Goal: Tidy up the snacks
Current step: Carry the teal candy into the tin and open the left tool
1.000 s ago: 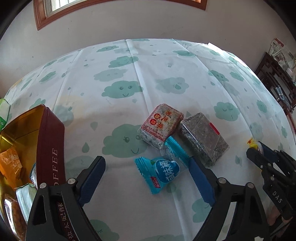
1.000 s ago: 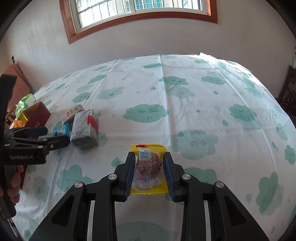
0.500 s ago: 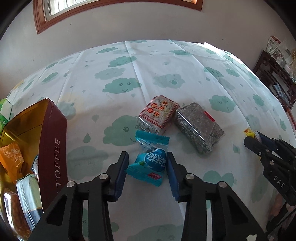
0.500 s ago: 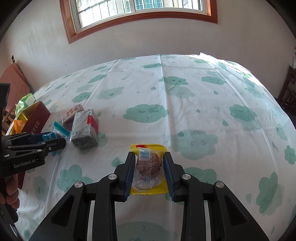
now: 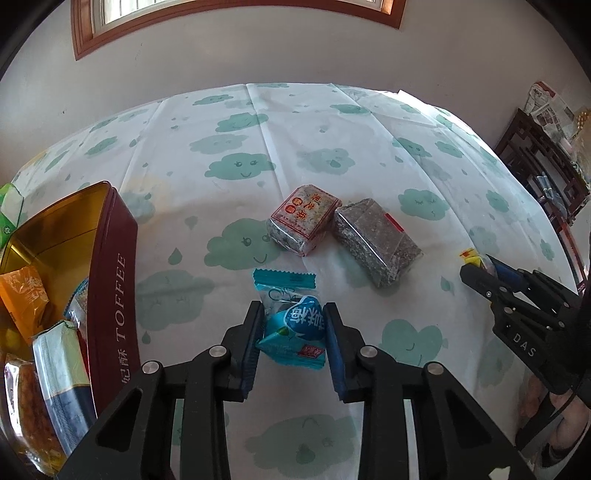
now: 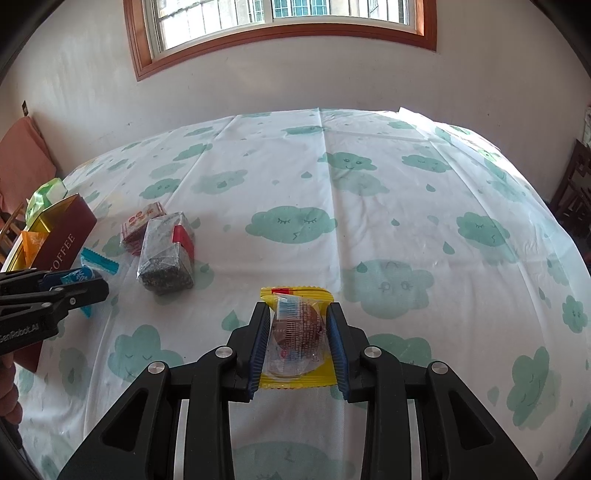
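My left gripper (image 5: 293, 325) is shut on a blue wrapped candy (image 5: 295, 326) and holds it just above the tablecloth; it also shows in the right wrist view (image 6: 79, 280). My right gripper (image 6: 298, 332) is shut on a yellow-wrapped chocolate snack (image 6: 295, 330); in the left wrist view it (image 5: 476, 267) sits at the right. Two wrapped blocks lie on the table: a red-labelled one (image 5: 304, 223) and a dark one (image 5: 376, 242). An open maroon toffee tin (image 5: 110, 280) holding several snacks stands at the left.
The table wears a white cloth with green clouds (image 6: 369, 203). A green packet (image 6: 46, 194) lies behind the tin. A dark wooden shelf (image 5: 546, 166) stands past the table's right edge. A wall with a window (image 6: 280, 22) is behind.
My left gripper has shut on the blue candy and lifted it slightly, drawing back from the two blocks. My right gripper has held still with the yellow snack.
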`<state>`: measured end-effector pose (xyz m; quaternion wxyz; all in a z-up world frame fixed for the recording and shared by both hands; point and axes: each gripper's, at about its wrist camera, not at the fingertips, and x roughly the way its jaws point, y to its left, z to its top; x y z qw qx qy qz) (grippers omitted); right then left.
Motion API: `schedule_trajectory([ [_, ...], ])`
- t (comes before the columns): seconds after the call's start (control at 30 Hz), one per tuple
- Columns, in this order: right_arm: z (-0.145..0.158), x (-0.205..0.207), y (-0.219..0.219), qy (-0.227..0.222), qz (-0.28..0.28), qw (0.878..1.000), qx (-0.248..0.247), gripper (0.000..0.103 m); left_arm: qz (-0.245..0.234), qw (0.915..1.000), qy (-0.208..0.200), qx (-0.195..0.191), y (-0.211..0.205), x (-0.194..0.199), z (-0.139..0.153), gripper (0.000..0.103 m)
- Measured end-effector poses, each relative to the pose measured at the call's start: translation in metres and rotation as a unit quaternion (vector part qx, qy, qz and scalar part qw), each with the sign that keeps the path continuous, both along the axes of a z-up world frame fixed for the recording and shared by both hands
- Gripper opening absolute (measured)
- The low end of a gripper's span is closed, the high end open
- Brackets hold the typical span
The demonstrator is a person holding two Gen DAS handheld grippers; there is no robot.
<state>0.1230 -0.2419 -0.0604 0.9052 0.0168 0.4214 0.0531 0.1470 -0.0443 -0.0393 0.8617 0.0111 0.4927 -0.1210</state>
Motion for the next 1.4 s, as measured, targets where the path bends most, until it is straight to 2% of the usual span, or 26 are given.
schedule_trajectory([
  [0.27,-0.001,0.001,0.005,0.001,0.001,1.000,-0.021,0.033,0.004,1.0000,0.001,-0.004,0.005,-0.013,0.008,0.029],
  [0.43,-0.001,0.000,0.008,0.001,0.001,1.000,-0.031,0.033,-0.003,0.9998,-0.019,0.004,0.007,-0.025,0.021,0.029],
  [0.73,0.000,0.000,0.009,0.001,0.001,0.999,-0.039,0.034,0.009,0.9996,-0.025,-0.005,0.030,-0.036,0.042,0.029],
  [1.03,0.000,0.000,0.009,0.001,0.001,0.999,-0.040,0.034,0.041,0.9981,-0.045,0.012,0.081,-0.036,0.060,0.029],
  [1.4,0.000,0.000,0.010,0.001,0.001,0.999,-0.040,0.034,0.115,0.9919,-0.044,0.032,0.155,-0.007,0.051,0.029],
])
